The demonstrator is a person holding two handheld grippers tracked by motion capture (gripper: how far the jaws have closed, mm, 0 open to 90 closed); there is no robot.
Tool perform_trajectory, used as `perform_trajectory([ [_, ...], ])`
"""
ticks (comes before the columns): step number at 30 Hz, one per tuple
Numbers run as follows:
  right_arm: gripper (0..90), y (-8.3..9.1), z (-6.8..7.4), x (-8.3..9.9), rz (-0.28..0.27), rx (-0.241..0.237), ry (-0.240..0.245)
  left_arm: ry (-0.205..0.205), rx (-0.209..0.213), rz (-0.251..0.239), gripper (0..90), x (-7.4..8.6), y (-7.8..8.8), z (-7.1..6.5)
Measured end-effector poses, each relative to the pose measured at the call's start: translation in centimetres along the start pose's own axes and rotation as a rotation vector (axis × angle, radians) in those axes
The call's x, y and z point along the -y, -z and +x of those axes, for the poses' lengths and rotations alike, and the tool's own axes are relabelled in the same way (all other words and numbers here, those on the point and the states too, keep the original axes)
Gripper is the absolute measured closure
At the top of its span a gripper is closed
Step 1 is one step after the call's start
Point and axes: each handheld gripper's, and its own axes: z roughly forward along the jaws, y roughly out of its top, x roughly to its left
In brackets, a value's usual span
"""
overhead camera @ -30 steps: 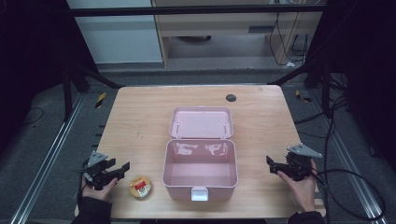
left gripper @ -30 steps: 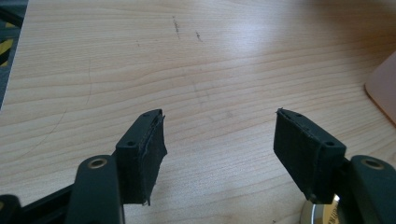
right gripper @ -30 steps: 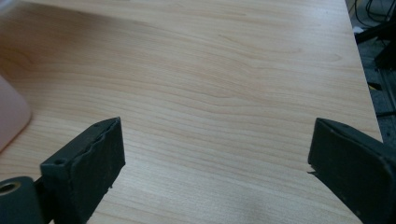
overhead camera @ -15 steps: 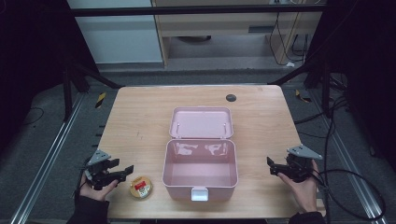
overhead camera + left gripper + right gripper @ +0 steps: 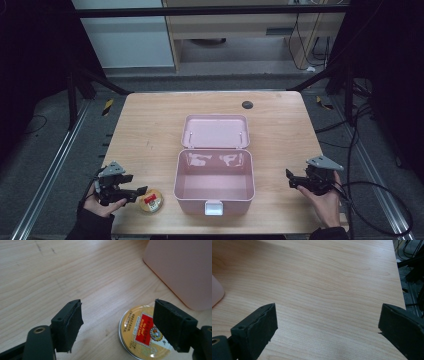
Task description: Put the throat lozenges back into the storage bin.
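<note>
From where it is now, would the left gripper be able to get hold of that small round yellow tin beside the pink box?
Probably yes. The left gripper sits right by the small round yellow tin, its jaws just opening, nothing between them. The pink plastic box stands apart, leaving the way free.

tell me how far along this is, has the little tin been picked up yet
Done: the pink plastic box stands open, lid back, nothing inside it. In hand: the left tongs have just been opening beside the round yellow tin, which lies on the wooden table, not gripped. Left: likely grasping it and putting it in.
</note>
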Motion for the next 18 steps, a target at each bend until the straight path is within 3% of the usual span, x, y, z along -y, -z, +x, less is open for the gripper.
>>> perform_trajectory([
  [5, 2.6, 0.0, 0.0, 0.0, 0.007, 0.0, 0.01, -0.023, 0.015, 0.031, 21.3, -0.2, -0.2, -0.5],
  [9, 2.6, -0.1, 0.2, 0.1, 0.018, -0.003, 0.026, -0.072, 0.026, 0.074, 19.4, -0.4, -0.4, -1.1],
  [12, 2.7, -0.1, 0.2, 0.1, 0.019, -0.004, 0.033, -0.08, 0.034, 0.088, 18.8, -0.4, -0.6, -1.3],
  [18, 2.8, -0.3, 0.4, 0.1, 0.036, -0.015, 0.049, -0.139, 0.051, 0.155, 16.9, -0.6, -1.2, -2.3],
])
